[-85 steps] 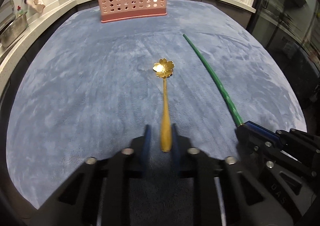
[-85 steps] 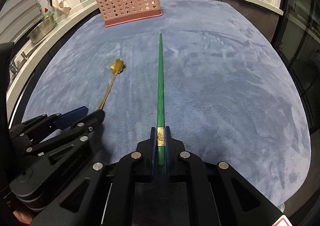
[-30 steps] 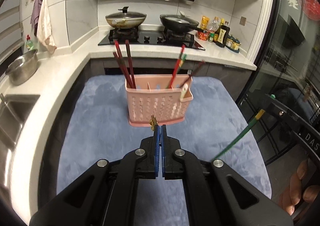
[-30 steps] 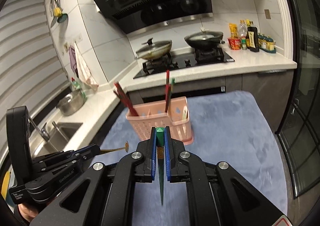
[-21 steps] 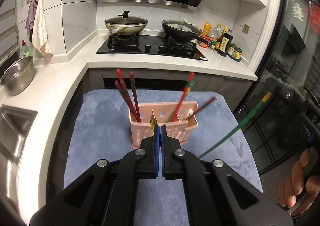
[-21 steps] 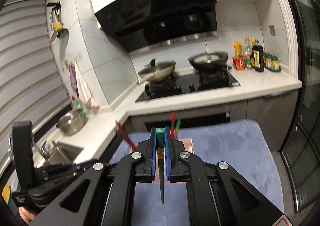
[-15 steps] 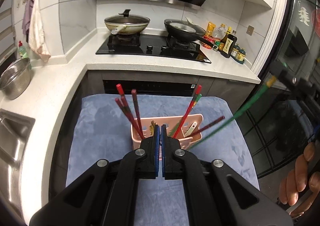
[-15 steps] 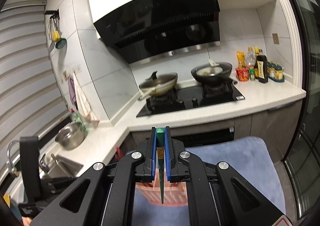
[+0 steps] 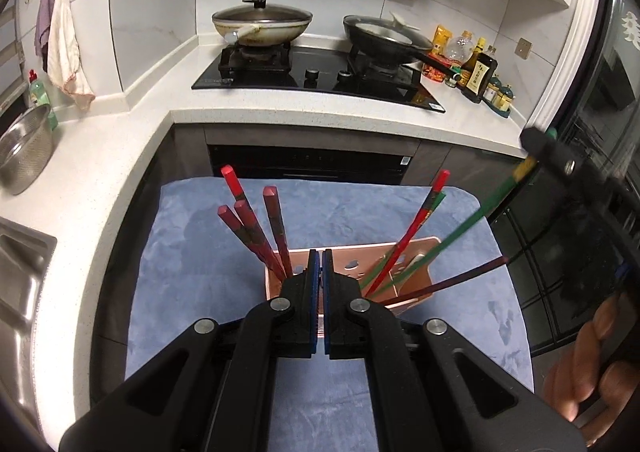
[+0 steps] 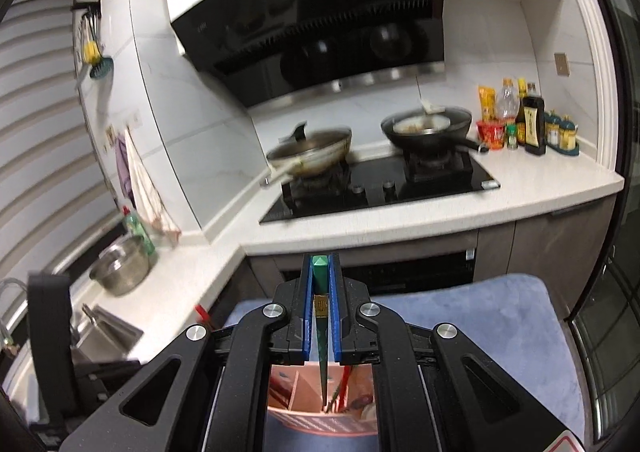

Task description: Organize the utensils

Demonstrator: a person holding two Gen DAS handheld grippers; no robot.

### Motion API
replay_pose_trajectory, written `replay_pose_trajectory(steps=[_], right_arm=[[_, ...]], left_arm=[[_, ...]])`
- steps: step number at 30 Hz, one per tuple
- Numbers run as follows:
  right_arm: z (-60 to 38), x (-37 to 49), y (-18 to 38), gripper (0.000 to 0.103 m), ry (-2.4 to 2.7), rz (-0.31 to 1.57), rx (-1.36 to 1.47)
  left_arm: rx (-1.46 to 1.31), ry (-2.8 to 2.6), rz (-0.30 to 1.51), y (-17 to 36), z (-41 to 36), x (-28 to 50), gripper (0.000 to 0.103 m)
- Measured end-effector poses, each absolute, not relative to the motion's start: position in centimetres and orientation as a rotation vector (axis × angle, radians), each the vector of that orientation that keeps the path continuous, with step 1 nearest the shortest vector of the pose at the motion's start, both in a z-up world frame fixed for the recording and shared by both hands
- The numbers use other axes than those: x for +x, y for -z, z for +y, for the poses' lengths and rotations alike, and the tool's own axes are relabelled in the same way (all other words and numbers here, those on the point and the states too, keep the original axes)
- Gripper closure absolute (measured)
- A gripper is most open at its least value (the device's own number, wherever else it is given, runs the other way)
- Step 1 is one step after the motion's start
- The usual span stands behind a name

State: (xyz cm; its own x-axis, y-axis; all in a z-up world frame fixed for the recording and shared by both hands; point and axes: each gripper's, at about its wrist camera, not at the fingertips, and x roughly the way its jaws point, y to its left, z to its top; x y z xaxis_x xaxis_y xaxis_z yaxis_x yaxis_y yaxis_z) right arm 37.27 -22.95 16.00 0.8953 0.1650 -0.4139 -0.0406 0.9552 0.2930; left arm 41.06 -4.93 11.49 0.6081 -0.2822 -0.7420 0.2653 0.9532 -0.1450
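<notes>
The pink perforated holder [image 9: 404, 246] stands on a blue mat [image 9: 192, 252], just beyond and below my left gripper [image 9: 321, 252]. That gripper is shut; the gold spoon it carries is hidden between the pads. My right gripper [image 10: 320, 264] is shut on the top of a green chopstick [image 10: 322, 356], which hangs point-down over the holder [image 10: 292, 384]. In the left wrist view the green chopstick [image 9: 472, 218] slants from the right gripper [image 9: 538, 144] down into the holder's right compartment.
Several red chopsticks [image 9: 248, 228] lean in the holder's left part, and more [image 9: 416, 228] in its right. A white counter [image 9: 304, 108] with a hob and two pans [image 9: 260, 22] lies beyond. A steel bowl [image 9: 24, 144] and a sink are at the left. A person's hand [image 9: 588, 376] shows at the right.
Both grippers have moved forward over the holder, which now sits right under the fingers. The green chopstick's tip has come into the holder's right side. The spoon's gold end no longer shows.
</notes>
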Motion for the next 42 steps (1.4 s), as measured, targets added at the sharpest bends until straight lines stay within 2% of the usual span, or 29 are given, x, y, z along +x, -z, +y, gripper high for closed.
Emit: replay_pose_trajectory(steps=[9,11,13,15,17,24,26,34,39,42], right_arm=[[-22.1,38.0,-13.0,0.096,-0.11,0.532,0.246],[-22.3,37.9,-13.0,0.09,-0.107,0.53,0.253],[-22.5,37.8,-13.1,0.087,-0.107,0.535,0.253],[-22.6,37.7,-13.1,0.085,-0.109,0.54,0.25],[-22.5,37.4,-13.2,0.079,-0.111,0.54,0.242],[-21.5,35.8,-12.8,0.075,-0.127,0.561,0.202],[-21.2,35.1,-12.4,0.069,-0.127,0.569,0.189],[-20.0,31.6,-10.2,0.065,-0.107,0.644,0.151],[-19.5,29.7,-9.0,0.063,-0.089,0.677,0.141],[-19.4,28.8,-8.6,0.054,-0.074,0.687,0.143]], left_arm=[[-0.023,0.283,0.885,-9.5,-4.9,41.9,0.101],[-0.023,0.269,0.876,-9.5,-4.8,41.7,0.093],[-0.02,0.243,0.854,-9.6,-4.5,41.4,0.066],[-0.007,0.213,0.814,-9.9,-4.4,41.0,0.059],[0.015,0.197,0.788,-10.1,-4.5,40.5,0.059],[0.069,0.155,0.742,-10.4,-4.9,38.4,0.059],[0.069,0.153,0.741,-10.2,-4.9,37.9,0.059],[0.07,0.122,0.75,-9.0,-4.6,35.4,0.058],[0.053,0.114,0.759,-8.4,-4.1,33.9,0.051],[0.061,0.105,0.761,-8.0,-3.9,33.1,0.048]])
